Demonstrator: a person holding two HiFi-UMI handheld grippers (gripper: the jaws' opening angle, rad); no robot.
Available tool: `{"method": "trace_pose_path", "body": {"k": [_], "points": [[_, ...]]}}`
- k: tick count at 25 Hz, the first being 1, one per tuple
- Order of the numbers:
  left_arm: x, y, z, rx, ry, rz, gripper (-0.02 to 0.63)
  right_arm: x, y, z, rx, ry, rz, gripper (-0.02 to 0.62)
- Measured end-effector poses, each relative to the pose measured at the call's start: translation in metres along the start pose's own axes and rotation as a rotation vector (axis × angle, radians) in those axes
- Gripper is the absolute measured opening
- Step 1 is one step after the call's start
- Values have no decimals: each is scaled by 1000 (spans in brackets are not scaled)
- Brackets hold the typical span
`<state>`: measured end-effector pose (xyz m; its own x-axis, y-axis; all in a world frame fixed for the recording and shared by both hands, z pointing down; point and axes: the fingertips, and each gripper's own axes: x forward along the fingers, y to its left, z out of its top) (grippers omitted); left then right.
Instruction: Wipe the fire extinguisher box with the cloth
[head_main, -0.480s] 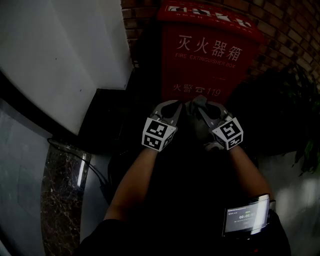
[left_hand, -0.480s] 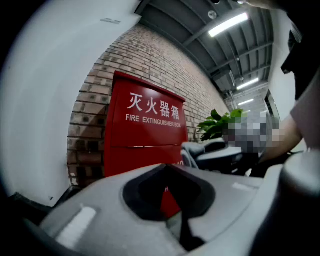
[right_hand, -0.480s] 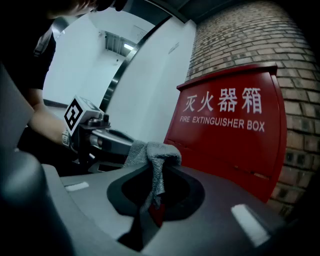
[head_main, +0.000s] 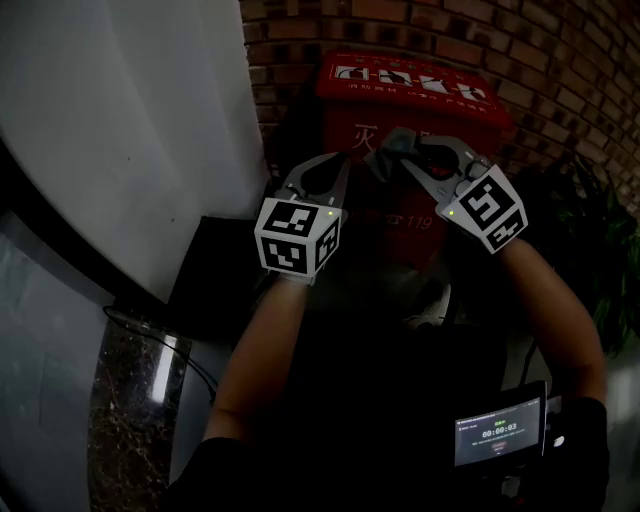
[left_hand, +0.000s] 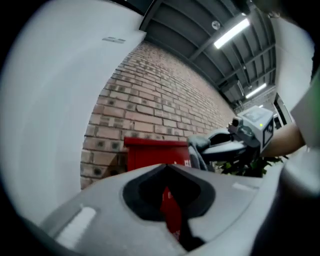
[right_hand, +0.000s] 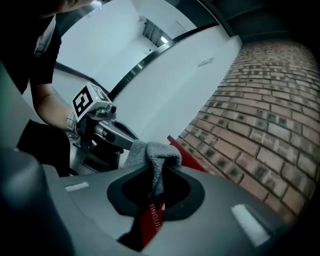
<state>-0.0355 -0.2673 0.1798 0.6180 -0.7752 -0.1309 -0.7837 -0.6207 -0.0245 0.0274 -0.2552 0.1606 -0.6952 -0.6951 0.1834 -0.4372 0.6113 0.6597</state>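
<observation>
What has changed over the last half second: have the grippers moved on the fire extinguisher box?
The left gripper and right gripper both rose up the front of the fire extinguisher box, from about the 119 line to just under its lid. The grey cloth went up with the right gripper. Nothing was taken hold of or let go. Unchanged: right shut on the cloth, left shut and empty, the two side by side.

Fuzzy grey cloth (right_hand: 154, 152) — glossy red box (head_main: 400, 105), rough brick wall (head_main: 560, 60).

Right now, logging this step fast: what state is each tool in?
Left tool: closed, empty.
Right tool: closed on the cloth.
</observation>
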Motion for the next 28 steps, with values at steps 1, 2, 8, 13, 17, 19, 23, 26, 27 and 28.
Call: {"method": "trace_pose_path", "body": {"k": [1, 2, 8, 13, 17, 19, 23, 26, 27, 28], "points": [[5, 5, 20, 13, -12, 10, 0, 4, -12, 14, -26, 3, 3, 41], [10, 10, 38, 27, -22, 19, 0, 8, -26, 27, -50, 9, 5, 41], [40, 24, 106, 71, -36, 40, 0, 45, -98, 66, -142, 132, 32, 40], [58, 52, 117, 113, 1, 101, 0, 99, -137, 51, -252, 262, 86, 40], [67, 71, 114, 114, 31, 126, 0, 144, -153, 26, -367, 361, 135, 40], [71, 78, 111, 116, 42, 134, 0, 164, -158, 17, -416, 404, 163, 41], [76, 87, 103, 119, 64, 145, 0, 199, -170, -6, -465, 478, 185, 41], [79, 88, 102, 123, 71, 144, 0, 216, -174, -16, -487, 499, 190, 41], [80, 88, 101, 126, 74, 143, 0, 220, -175, -18, -495, 504, 190, 40], [81, 89, 100, 129, 78, 141, 0, 222, -175, -20, -504, 508, 190, 38]]}}
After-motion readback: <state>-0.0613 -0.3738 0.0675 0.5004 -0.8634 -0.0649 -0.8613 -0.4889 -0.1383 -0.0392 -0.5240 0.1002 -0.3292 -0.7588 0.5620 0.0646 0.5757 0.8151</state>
